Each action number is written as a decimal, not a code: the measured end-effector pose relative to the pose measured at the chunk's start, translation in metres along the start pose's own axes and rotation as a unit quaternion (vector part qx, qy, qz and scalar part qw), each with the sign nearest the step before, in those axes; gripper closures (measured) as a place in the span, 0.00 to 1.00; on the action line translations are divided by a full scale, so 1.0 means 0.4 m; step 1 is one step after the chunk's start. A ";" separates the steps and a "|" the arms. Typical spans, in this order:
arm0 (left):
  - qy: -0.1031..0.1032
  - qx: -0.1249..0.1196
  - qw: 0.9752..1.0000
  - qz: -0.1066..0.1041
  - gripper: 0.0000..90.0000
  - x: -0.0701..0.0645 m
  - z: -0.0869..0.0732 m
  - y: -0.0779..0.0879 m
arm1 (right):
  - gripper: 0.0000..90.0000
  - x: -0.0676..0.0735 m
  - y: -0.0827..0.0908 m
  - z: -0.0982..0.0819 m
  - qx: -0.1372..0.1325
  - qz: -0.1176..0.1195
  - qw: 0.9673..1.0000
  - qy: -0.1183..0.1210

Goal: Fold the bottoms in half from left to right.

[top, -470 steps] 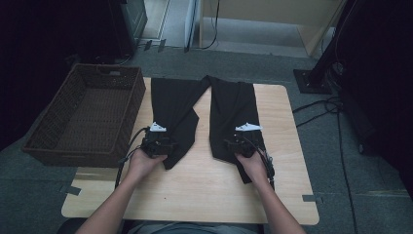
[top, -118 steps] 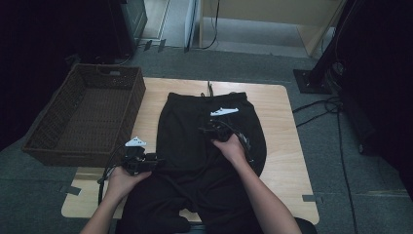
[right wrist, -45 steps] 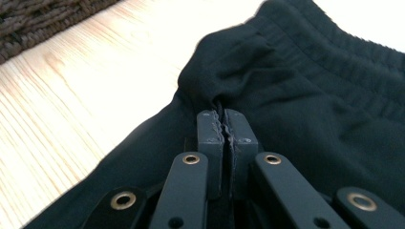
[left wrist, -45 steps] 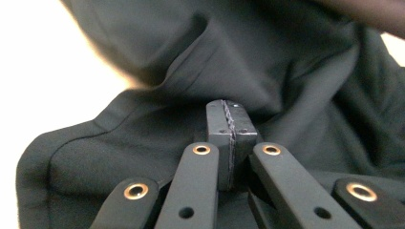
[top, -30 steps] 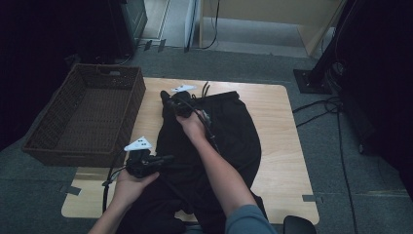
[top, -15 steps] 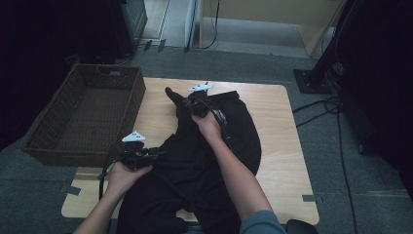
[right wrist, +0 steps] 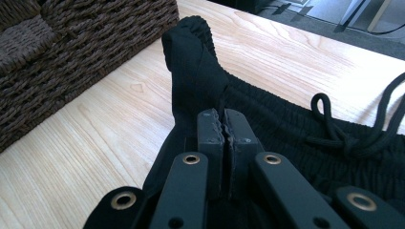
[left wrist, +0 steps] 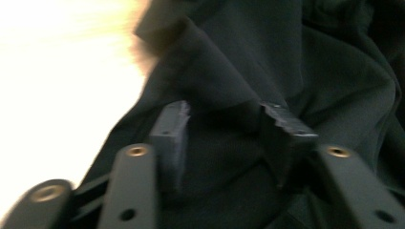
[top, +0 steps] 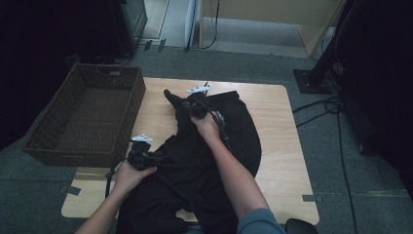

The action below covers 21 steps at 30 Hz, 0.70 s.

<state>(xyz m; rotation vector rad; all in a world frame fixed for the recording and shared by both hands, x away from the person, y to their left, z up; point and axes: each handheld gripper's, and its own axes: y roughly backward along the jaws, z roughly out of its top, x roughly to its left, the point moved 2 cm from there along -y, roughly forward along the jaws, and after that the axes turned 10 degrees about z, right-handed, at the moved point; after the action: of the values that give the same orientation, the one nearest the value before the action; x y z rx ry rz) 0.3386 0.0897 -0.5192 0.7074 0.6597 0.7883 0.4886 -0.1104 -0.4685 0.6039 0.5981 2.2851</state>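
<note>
Two grippers on one pair of black trousers (top: 214, 161), mid-fold by the look of it.

Nearest me: left gripper (top: 146, 158) sits at the trousers' left edge, close to the near side of the table (top: 282, 161). Its jaws stand half spread and have just been closing a little. In the left gripper view a raised fold of cloth (left wrist: 210, 90) lies between the pads (left wrist: 174, 131), but they don't press on it yet. Cloth also bunches right under the jaws. So that side is lined up for a grab, not holding.

Farther out: right gripper (top: 192, 105) is pressed together on the waistband corner (right wrist: 191, 52). In the right gripper view the pads (right wrist: 224, 131) meet with cloth pinched between them, and the elastic corner stands up just beyond the tips. Drawstring (right wrist: 348, 129) lies loose on the waistband off to that gripper's right. Wicker basket (top: 87, 117) sits beyond its left, apart from the cloth, empty.

My read: waist end is being pulled across toward the basket side while the left gets a hold on the leg edge.

Next move, as I judge it: left jaws need to finish closing on that fold, a single layer edge rather than the bunch underneath, before the right pulls any more. Otherwise the near half drags and the fold goes crooked.
</note>
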 end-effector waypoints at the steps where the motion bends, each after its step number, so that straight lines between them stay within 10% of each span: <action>1: -0.004 0.004 1.000 -0.010 0.74 -0.004 -0.001 -0.002 | 0.97 0.000 -0.003 0.000 0.000 0.001 1.000 0.002; 4: -0.024 0.015 1.000 -0.011 0.99 -0.014 -0.003 -0.004 | 0.97 -0.001 -0.006 0.000 -0.001 0.002 1.000 0.000; 10: -0.034 -0.040 0.997 -0.059 1.00 -0.060 0.032 0.073 | 0.97 -0.009 0.039 0.019 -0.016 0.003 1.000 -0.003; 15: -0.077 -0.106 0.985 -0.116 1.00 -0.208 0.109 0.161 | 0.97 -0.051 0.145 0.041 -0.053 -0.012 0.998 -0.012; 18: -0.115 -0.120 0.980 -0.111 1.00 -0.270 0.125 0.169 | 0.97 -0.095 0.210 0.026 -0.064 -0.028 0.997 -0.023; 21: -0.111 -0.088 0.987 -0.082 1.00 -0.231 0.131 0.129 | 0.97 -0.138 0.248 -0.008 -0.059 -0.038 0.997 -0.034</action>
<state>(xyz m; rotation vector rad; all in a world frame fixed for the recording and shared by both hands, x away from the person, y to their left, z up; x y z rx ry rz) 0.3076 0.0253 -0.4251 0.5616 0.4343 0.5983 0.4734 -0.2157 -0.4286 0.5896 0.4433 2.2013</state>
